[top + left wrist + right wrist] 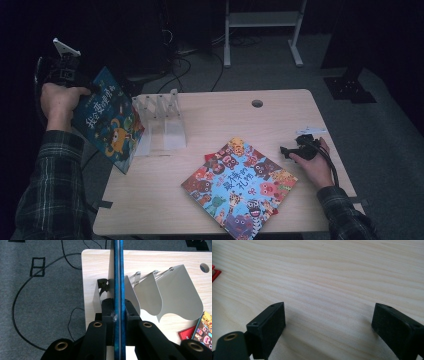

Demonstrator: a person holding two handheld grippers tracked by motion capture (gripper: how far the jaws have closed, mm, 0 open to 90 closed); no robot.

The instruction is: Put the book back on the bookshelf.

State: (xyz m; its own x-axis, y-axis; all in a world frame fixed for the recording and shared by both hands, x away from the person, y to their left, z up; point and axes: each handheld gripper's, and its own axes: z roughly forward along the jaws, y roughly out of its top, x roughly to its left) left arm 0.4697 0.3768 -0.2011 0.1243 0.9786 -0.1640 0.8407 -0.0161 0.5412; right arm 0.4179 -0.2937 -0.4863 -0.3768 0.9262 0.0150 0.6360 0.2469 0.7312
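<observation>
Altogether two books (107,120), one rack (162,122), one table (280,115).

A book rack (162,120) stands at the surface's (225,115) back left; one book (239,187) lies front centre, another book (107,120) hangs left of the rack.

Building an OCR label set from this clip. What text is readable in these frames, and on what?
"我的变..." then blurred: white title down the cover of the dark blue picture book, held in the left gripper.
"最棒的礼物", roughly; last characters unsure: dark title on the light blue monster-covered picture book lying flat on the table.
Clear acrylic book rack: no text.
</observation>
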